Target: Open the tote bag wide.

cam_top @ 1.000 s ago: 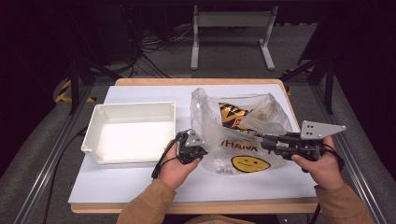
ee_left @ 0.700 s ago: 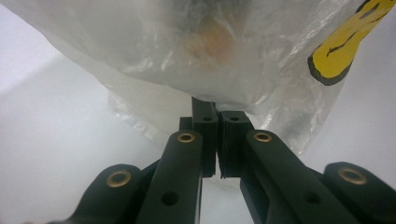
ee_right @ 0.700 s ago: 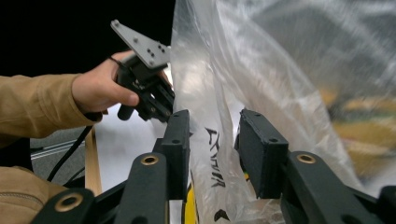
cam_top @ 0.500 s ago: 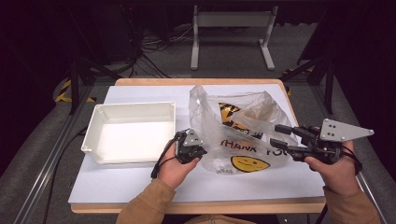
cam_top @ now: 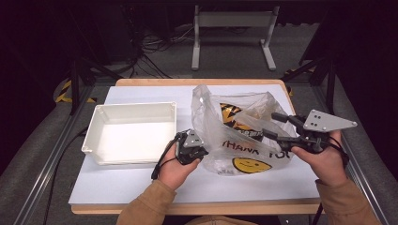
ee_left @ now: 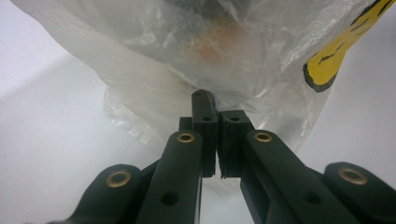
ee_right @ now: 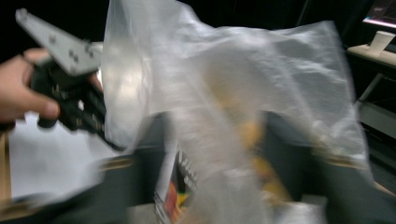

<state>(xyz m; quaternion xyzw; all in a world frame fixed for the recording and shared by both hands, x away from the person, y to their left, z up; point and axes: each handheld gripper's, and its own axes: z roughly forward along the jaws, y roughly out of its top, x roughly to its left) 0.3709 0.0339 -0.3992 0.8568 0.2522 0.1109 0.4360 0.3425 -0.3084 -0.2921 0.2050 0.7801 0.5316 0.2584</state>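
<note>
A clear plastic bag point(cam_top: 239, 136) with yellow and black print and a smiley face lies at the table's middle. My left gripper point(cam_top: 202, 150) is shut on the film at the bag's left edge, and in the left gripper view its jaws point(ee_left: 218, 114) pinch a fold of the bag point(ee_left: 196, 56). My right gripper point(cam_top: 273, 126) is at the bag's right side, raised off the table. Its jaws stand apart and have just been closing, with loose bag film between them. In the blurred right gripper view the bag point(ee_right: 224, 93) hangs close in front.
A white empty tray point(cam_top: 136, 105) sits left of the bag on the white table sheet point(cam_top: 141, 183). The table's wooden edge runs along the front. Metal rails flank both sides, and a stand and cables are on the floor beyond.
My right gripper has risen and drawn a little to the right, and its jaws stand wider than a second ago. The bag's right side has lifted. The left gripper has held still.
</note>
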